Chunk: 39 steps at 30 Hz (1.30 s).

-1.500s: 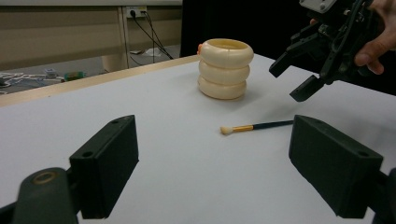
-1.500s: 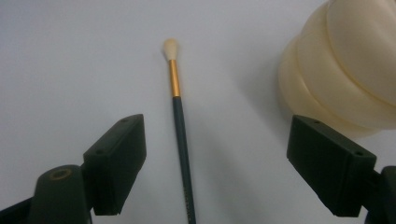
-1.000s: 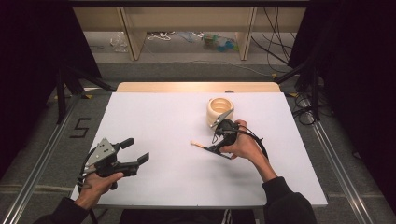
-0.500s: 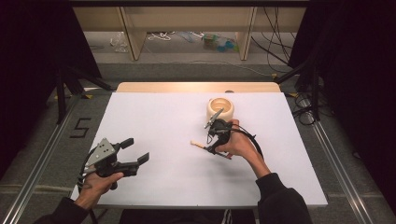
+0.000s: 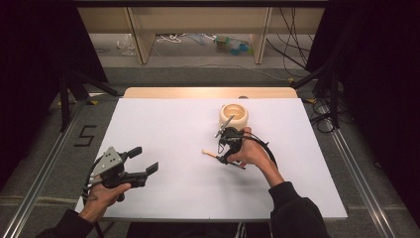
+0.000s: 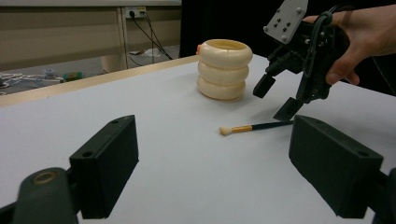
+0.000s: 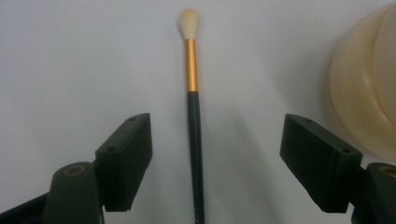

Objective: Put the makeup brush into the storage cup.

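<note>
Right gripper view: brush flat, cream tip, gold ferrule, dark handle

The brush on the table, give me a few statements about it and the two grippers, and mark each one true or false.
1. The brush lies flat on the white table, between the open jaws of the right gripper. True.
2. The right gripper has lifted the brush off the table. False: the brush lies on the surface and the pads do not touch it.
3. The cream ribbed holder stands upright beyond the brush. True.
4. The left gripper is shut on the holder. False: its jaws are open with nothing between them, far from the holder.
5. The brush stands inside the holder. False: it lies on the table beside it.
</note>
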Motion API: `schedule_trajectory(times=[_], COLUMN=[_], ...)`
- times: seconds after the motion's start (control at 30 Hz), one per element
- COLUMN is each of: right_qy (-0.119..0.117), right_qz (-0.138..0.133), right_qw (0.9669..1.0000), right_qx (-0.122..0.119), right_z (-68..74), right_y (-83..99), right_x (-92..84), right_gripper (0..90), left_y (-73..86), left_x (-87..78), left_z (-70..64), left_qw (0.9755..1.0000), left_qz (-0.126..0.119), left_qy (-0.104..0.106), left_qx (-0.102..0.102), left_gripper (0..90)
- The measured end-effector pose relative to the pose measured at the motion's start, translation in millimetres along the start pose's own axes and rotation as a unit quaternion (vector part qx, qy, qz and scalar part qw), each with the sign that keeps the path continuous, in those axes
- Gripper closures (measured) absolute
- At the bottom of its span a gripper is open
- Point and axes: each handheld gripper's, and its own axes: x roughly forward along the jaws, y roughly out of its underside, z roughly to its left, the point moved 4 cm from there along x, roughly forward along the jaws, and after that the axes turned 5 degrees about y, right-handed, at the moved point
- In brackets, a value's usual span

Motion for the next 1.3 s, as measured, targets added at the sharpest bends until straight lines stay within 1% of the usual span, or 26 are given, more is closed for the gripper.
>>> schedule_trajectory(times=[0.17, 0.27, 0.43, 0.5, 0.6, 0.7, 0.9, 1.07, 1.13, 1.3], right_qy=[-0.004, -0.008, -0.005, -0.008, -0.010, -0.013, -0.016, -0.018, -0.021, -0.024], right_qz=[0.008, 0.012, 0.021, 0.023, 0.030, 0.034, 0.048, 0.048, 0.056, 0.059], right_qw=[1.0000, 0.9999, 0.9998, 0.9997, 0.9995, 0.9993, 0.9987, 0.9986, 0.9981, 0.9979], right_qx=[0.003, -0.002, -0.003, -0.008, -0.007, -0.013, -0.012, -0.014, -0.012, -0.011], right_z=[0.4, -0.1, -0.5, -0.9, 0.6, 1.0, 2.6, 2.3, 2.8, 2.2], right_y=[0.0, 0.0, -0.9, -1.8, -3.4, -4.7, -6.2, -7.6, -7.8, -8.3], right_x=[2.5, 4.6, 6.8, 7.6, 8.9, 11.1, 14.8, 15.6, 15.6, 18.1], right_gripper=[27.6, 28.3, 29.0, 29.7, 30.9, 32.5, 35.6, 37.4, 37.9, 40.0], left_y=[0.0, 0.0, 0.1, 0.1, 0.1, 0.1, 0.1, 0.1, 0.0, -0.1], left_x=[-0.1, 0.1, 0.3, 0.2, 0.2, 0.2, 0.4, 0.2, 0.2, 0.0], left_z=[-0.1, 0.0, 0.0, 0.0, 0.2, 0.1, 0.0, 0.1, 0.1, 0.1], left_qw=[1.0000, 1.0000, 1.0000, 1.0000, 1.0000, 1.0000, 1.0000, 1.0000, 1.0000, 1.0000], left_qz=[0.000, 0.000, 0.000, 0.000, 0.000, 0.000, 0.000, 0.000, 0.000, -0.001], left_qy=[0.000, 0.000, 0.001, 0.001, 0.001, 0.001, 0.001, 0.001, 0.001, 0.001], left_qx=[0.000, 0.000, -0.001, -0.001, -0.001, -0.001, -0.002, -0.001, -0.001, -0.001], left_gripper=[15.4, 15.5, 15.5, 15.5, 15.4, 15.5, 15.5, 15.5, 15.5, 15.5])
